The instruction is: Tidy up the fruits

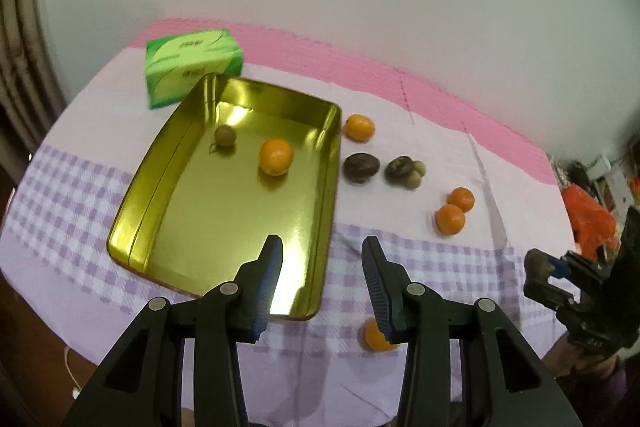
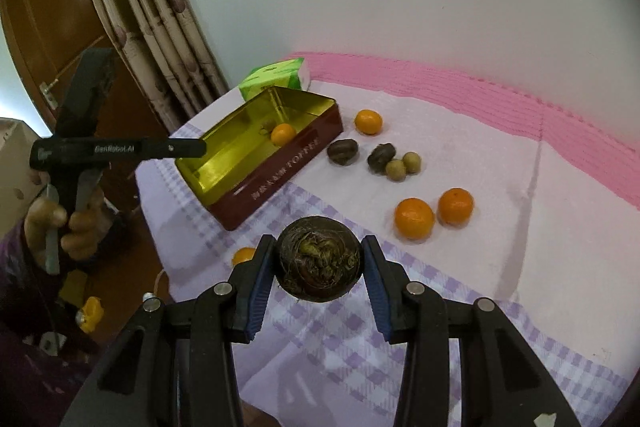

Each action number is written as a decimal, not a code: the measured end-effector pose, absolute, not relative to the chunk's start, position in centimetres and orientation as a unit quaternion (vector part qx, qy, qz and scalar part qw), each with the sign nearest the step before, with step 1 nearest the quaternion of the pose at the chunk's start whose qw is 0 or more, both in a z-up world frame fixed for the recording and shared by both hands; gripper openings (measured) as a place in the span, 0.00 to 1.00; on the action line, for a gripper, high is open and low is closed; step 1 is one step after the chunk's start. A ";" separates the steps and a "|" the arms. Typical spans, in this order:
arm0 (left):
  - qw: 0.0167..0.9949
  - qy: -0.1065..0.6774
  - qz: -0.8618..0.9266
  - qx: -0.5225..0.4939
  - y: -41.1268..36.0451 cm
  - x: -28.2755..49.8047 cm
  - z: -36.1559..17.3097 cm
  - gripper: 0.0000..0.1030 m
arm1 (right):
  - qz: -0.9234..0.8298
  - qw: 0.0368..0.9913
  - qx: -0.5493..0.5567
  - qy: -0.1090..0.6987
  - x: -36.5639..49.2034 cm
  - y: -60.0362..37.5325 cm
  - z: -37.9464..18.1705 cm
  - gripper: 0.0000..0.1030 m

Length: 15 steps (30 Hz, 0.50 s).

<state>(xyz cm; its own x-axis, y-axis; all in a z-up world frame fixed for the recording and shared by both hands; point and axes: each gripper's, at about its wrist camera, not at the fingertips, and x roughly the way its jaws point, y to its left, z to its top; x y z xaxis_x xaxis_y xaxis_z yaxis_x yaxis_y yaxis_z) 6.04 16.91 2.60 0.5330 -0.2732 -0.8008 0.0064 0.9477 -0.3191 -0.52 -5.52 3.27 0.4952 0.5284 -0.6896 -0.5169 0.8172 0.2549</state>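
Note:
A gold tin tray lies on the table and holds an orange and a small brown longan. My left gripper is open and empty, above the tray's near right corner. My right gripper is shut on a dark brown water chestnut, held above the table's front; it shows at the right edge of the left wrist view. On the cloth lie loose oranges, two dark chestnuts and two longans.
A green tissue box stands behind the tray. One orange lies near the table's front edge, partly hidden by my left finger. A curtain and a wooden door are to the left. A pink band runs along the cloth's far side.

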 end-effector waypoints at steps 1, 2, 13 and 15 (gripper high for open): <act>0.864 0.474 -0.089 -0.145 16.9 5.7 2.5 0.41 | 0.303 0.863 0.010 0.404 -0.6 -5.7 3.1 0.39; 0.864 0.474 -0.100 -0.139 16.6 5.2 2.5 0.41 | 0.301 0.862 0.012 0.408 -0.8 -5.8 2.7 0.39; 0.815 0.543 -0.193 -0.060 8.9 0.6 -1.9 0.46 | 0.286 0.861 0.037 0.420 -2.4 -8.2 1.3 0.39; 0.812 0.551 -0.182 -0.066 8.9 0.7 -3.1 0.46 | 0.287 0.861 0.042 0.419 -2.4 -8.5 1.3 0.39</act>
<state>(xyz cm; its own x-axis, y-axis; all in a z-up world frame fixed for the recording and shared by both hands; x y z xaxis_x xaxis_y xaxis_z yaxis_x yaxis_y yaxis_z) 0.72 8.87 -3.12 0.3272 -0.3682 -0.8703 0.2236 0.9250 -0.3073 -2.39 -8.47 1.30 0.4845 0.5296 -0.6963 -0.4594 0.8314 0.3127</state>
